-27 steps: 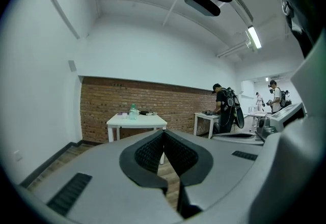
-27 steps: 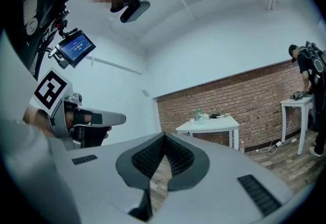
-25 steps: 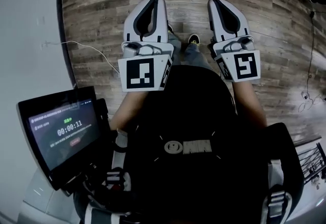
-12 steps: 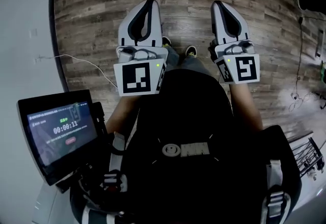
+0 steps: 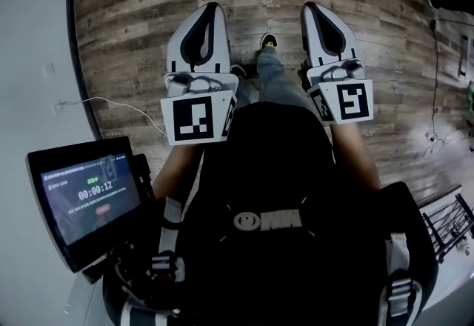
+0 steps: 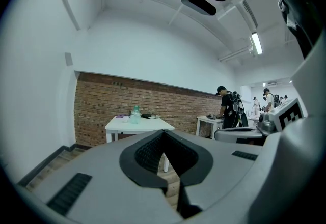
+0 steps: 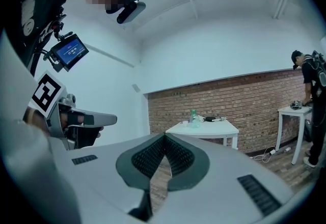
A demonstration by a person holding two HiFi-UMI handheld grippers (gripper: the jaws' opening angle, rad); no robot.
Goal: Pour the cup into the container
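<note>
Since both pairs of jaws are pressed tip to tip with nothing in them, the left gripper [image 6: 163, 132] and right gripper [image 7: 164, 136] are just held out level, side by side, above the wood floor [image 5: 141, 35]. The pouring stuff is way off: a greenish container [image 6: 135, 113] with a small purple thing [image 6: 120, 116] near it, on a white table [image 6: 150, 126] by the brick wall [image 6: 99, 108]. Too tiny to tell if that's the cup.
</note>
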